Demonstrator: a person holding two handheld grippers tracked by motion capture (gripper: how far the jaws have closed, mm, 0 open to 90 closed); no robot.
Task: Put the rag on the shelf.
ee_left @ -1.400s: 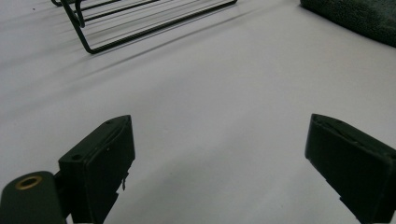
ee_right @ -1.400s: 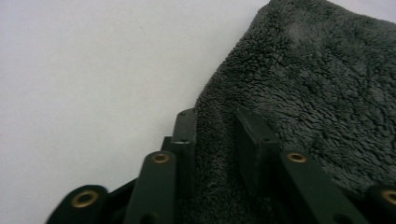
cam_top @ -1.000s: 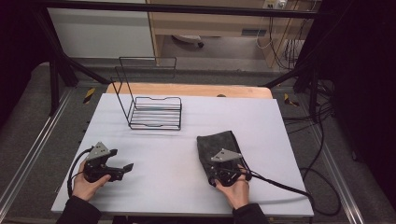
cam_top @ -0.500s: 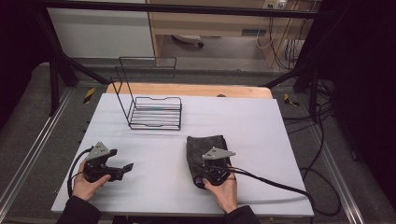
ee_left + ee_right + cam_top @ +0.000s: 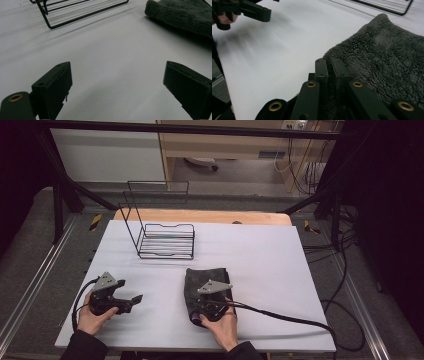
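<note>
A dark grey fluffy towel (image 5: pixel 206 276) lies on the white table (image 5: pixel 265 250), front centre. My right gripper (image 5: pixel 202 297) rests on its near edge, jaws shut on a pinch of the cloth. In the right gripper view the two fingers (image 5: pixel 329 63) stand pressed together with the towel (image 5: pixel 382 50) bunched between and around them. My left gripper (image 5: pixel 131 303) sits at the front left, held low over the table. Its jaws (image 5: pixel 117 75) are wide open with bare table between them, and the towel (image 5: pixel 182 15) lies off to the upper right.
A black wire rack (image 5: pixel 167 240) stands at the back left of the table, also seen as the rack (image 5: pixel 48 25) and the rack (image 5: pixel 387 9). A cable trails right from the right gripper. A wooden board borders the far edge.
My right gripper has slid left across the table, dragging the towel with it. The left gripper has stayed where it was.
</note>
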